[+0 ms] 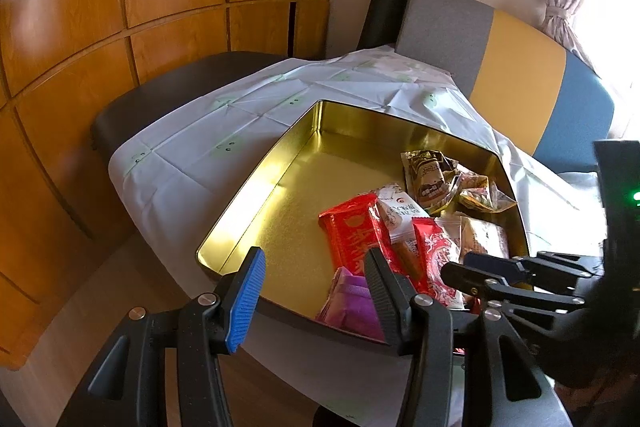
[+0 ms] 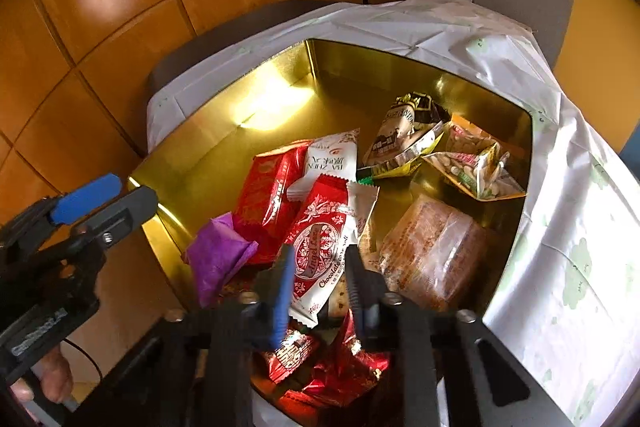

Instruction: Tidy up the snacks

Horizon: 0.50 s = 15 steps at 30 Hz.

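Wood-panelled room; gold tin [image 2: 224, 163] holds snacks; right gripper [image 2: 318, 267] clamps "Angel Love Chocolate" packet [image 2: 320, 247]; left gripper [image 1: 312, 279] wide, empty.

On the red-and-white foil snack wrapper [image 2: 324, 247] lying in the gold tin, I could read "Angel Love" in script and "Chocolate" printed below it. The white wrapper with red trim [image 2: 330, 163] beside it carried large Chinese characters that I could not make out. Print on the other packets was too blurred to read.
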Motion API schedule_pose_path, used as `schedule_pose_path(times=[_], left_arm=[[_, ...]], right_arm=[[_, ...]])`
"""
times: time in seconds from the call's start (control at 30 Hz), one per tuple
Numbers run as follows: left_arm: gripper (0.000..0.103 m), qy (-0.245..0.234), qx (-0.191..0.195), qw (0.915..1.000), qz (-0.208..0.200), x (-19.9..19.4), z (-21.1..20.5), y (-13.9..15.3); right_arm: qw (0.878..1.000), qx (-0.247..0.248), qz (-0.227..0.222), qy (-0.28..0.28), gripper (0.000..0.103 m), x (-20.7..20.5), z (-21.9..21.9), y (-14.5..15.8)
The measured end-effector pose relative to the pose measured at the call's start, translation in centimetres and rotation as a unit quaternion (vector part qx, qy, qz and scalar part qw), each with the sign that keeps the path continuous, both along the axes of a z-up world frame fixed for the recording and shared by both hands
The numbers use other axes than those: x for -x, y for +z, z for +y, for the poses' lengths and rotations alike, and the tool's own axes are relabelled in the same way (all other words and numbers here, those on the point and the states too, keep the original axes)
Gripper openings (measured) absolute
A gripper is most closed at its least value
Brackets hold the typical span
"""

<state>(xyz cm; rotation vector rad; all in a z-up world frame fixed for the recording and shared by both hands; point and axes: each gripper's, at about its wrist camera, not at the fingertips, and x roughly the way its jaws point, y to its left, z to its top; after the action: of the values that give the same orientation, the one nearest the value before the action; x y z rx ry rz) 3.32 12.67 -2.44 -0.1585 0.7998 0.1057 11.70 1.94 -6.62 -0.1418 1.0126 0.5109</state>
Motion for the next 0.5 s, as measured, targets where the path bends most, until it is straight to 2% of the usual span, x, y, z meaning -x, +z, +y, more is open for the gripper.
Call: schedule_pose_path(times=[0.5], left_arm=[[0.052,-0.005,-0.006,1.0000,-0.005,0.27,-0.51,0.52]], right_arm=[[1.000,-0.011,0.002,-0.025,0.021,-0.43,-0.80,0.09]])
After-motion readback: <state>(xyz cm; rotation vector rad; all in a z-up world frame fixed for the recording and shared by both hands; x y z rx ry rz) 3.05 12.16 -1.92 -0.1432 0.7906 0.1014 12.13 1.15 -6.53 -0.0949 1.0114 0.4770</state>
